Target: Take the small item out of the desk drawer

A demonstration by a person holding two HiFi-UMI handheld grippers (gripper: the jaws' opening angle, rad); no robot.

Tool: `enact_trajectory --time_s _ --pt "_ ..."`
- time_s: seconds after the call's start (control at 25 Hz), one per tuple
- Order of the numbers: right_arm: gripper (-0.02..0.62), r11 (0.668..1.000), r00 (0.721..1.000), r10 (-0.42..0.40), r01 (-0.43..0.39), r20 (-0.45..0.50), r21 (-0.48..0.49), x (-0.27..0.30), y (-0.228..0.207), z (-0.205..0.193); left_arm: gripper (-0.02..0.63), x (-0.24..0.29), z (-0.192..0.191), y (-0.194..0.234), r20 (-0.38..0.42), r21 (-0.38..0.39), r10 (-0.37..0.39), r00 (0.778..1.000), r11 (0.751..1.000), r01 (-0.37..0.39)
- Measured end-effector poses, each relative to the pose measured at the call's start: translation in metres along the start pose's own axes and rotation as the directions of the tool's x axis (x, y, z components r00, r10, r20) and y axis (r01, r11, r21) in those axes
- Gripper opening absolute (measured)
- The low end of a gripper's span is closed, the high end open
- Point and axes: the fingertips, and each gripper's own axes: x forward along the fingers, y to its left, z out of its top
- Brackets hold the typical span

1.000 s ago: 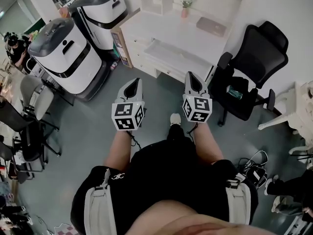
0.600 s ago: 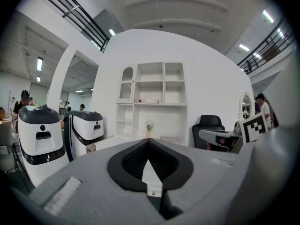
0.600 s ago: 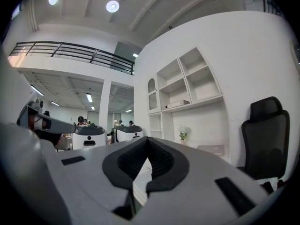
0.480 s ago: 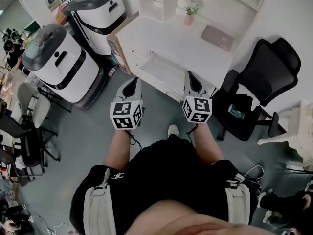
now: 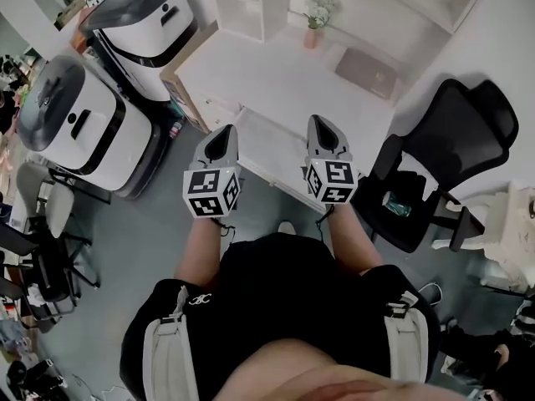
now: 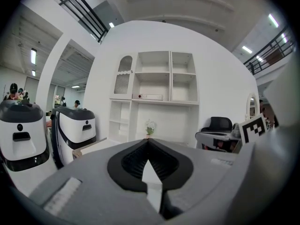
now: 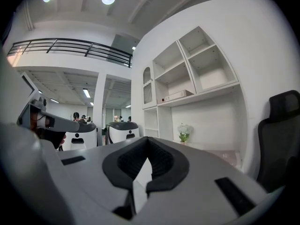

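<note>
In the head view both grippers are held out level in front of me. The left gripper [image 5: 226,130] and the right gripper [image 5: 318,122] point at a white desk [image 5: 251,65]. Its drawer [image 5: 269,150] stands pulled out between them, its inside mostly hidden behind the grippers. I see no small item. In the left gripper view the left gripper [image 6: 149,140] has its jaws meeting at the tip with nothing between them. The right gripper [image 7: 147,138] is the same in the right gripper view. Both are still short of the desk.
A black office chair [image 5: 443,153] stands right of the desk, a green thing [image 5: 396,205] on its seat. Two white-and-grey machines [image 5: 75,119] [image 5: 142,19] stand at the left. On the desk are a flower vase [image 5: 314,15] and a flat pinkish pad [image 5: 368,72]. White shelves [image 6: 154,78] rise behind.
The desk and drawer have come closer and now lie just beyond the gripper tips. Both grippers keep the same pose and stay shut.
</note>
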Motion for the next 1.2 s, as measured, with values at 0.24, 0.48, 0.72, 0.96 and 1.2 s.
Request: enact_trajectory --time_s 0.24,0.48,0.72,0.96,1.2 --pt "-0.003 0.998 0.997 -0.066 0.067 -0.040 0.020 0.028 0.006 -0.012 0.012 0.030 0.000 0.030 -0.036 0.005 -0.064 0.997 0.998 0.064" --pt "-0.002 0.991 0.990 -0.128 0.130 -0.064 0.022 0.044 0.010 -0.026 0.014 0.048 0.002 0.049 -0.038 0.010 -0.128 0.991 0.992 0.129" --pt "0.056 0.992 0.984 -0.115 0.121 -0.134 0.034 0.055 0.013 -0.051 0.012 0.057 -0.013 0.054 -0.062 -0.014 -0.150 0.987 0.989 0.149" --pt "0.154 0.994 0.967 -0.090 0.103 -0.240 0.042 0.056 0.007 -0.087 0.012 0.062 -0.024 0.046 -0.083 -0.026 -0.154 0.985 0.988 0.153" --pt "0.163 0.998 0.929 -0.040 0.057 -0.368 0.037 0.057 0.009 -0.134 0.014 0.060 -0.036 0.044 -0.108 -0.031 -0.134 0.985 0.991 0.131"
